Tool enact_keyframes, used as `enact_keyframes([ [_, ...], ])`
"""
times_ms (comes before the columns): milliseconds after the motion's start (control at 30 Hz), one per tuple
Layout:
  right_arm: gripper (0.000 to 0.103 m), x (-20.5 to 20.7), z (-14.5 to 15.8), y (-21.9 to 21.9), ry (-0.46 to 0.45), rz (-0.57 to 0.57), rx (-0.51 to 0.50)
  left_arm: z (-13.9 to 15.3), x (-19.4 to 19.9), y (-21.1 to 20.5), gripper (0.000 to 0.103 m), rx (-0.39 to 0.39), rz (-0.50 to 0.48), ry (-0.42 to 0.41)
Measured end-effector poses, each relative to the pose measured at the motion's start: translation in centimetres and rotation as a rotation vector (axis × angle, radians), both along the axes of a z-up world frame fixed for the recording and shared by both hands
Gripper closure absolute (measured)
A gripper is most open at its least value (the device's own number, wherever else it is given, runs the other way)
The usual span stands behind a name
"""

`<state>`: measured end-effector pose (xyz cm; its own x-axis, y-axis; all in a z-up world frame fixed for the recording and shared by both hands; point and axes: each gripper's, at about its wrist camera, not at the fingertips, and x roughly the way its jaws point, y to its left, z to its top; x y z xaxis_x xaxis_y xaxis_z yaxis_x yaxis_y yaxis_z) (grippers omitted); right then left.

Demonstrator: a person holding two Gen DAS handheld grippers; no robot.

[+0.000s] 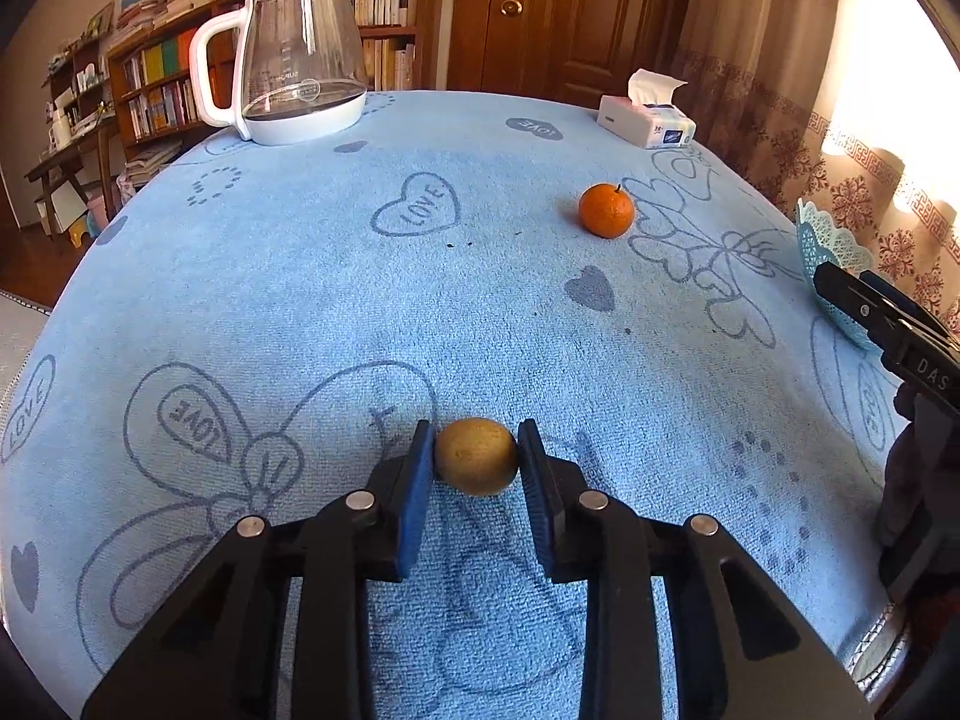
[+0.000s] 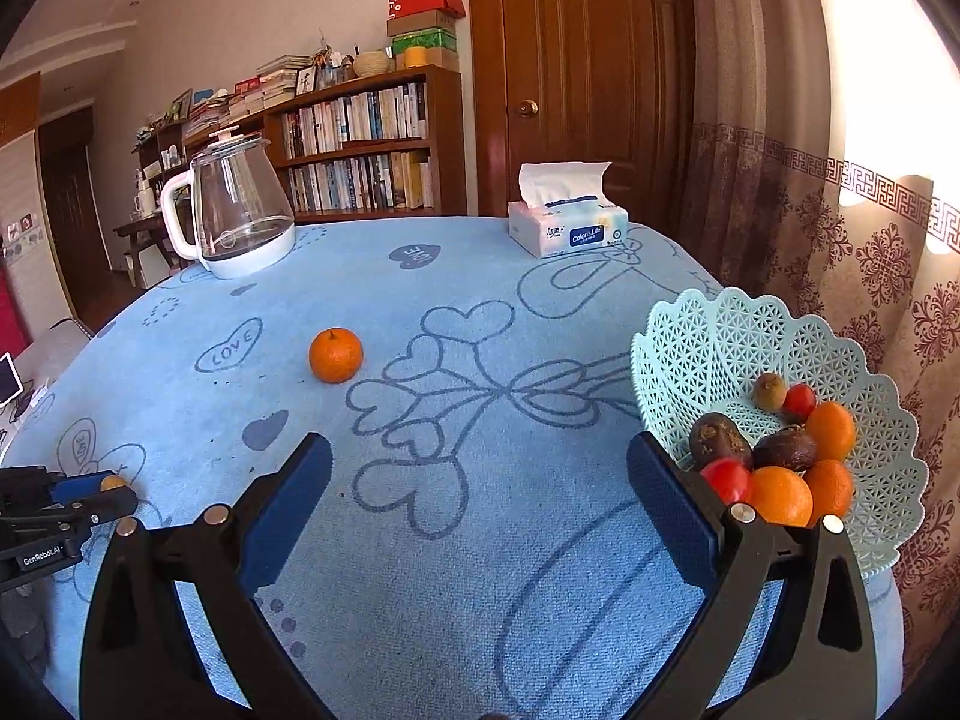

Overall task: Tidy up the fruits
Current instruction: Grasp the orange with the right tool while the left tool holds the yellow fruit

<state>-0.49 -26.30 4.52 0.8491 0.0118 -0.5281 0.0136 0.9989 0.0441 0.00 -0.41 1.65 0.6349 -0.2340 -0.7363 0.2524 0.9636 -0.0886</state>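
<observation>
Orange and red fruits already fill our basket [image 2: 780, 354]; our left tool [image 1: 476, 459] clenches a kiwi [image 1: 476, 456], our right tool [image 2: 480, 498] gapes empty, one tangerine [image 2: 335, 355] waits on the counter [image 2: 480, 570].

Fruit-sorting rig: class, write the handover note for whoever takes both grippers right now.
Left gripper: shut on the small brown fruit, which is low on the blue cloth.
Right gripper: open, empty, beside the basket.
Done: oranges, red and dark fruits lie in the basket.
Left: carry the brown fruit to the basket, then fetch the orange lying mid-table.
</observation>
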Motion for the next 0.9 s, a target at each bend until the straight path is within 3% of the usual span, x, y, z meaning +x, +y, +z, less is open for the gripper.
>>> enact_keyframes([
  [267,0.003,1.9,0.0,1.6,0.066,0.096,0.014,1.0,-1.0,0.5,0.074,-0.021,0.025,-0.074],
  [533,0.003,8.5,-0.7,5.4,0.150,0.195,-0.017,1.1,-1.0,1.2,0.074,-0.051,0.044,-0.079],
  [900,0.032,16.0,-3.1,8.7,0.269,0.222,-0.038,0.8,-0.7,1.6,0.074,-0.079,0.046,-0.053],
])
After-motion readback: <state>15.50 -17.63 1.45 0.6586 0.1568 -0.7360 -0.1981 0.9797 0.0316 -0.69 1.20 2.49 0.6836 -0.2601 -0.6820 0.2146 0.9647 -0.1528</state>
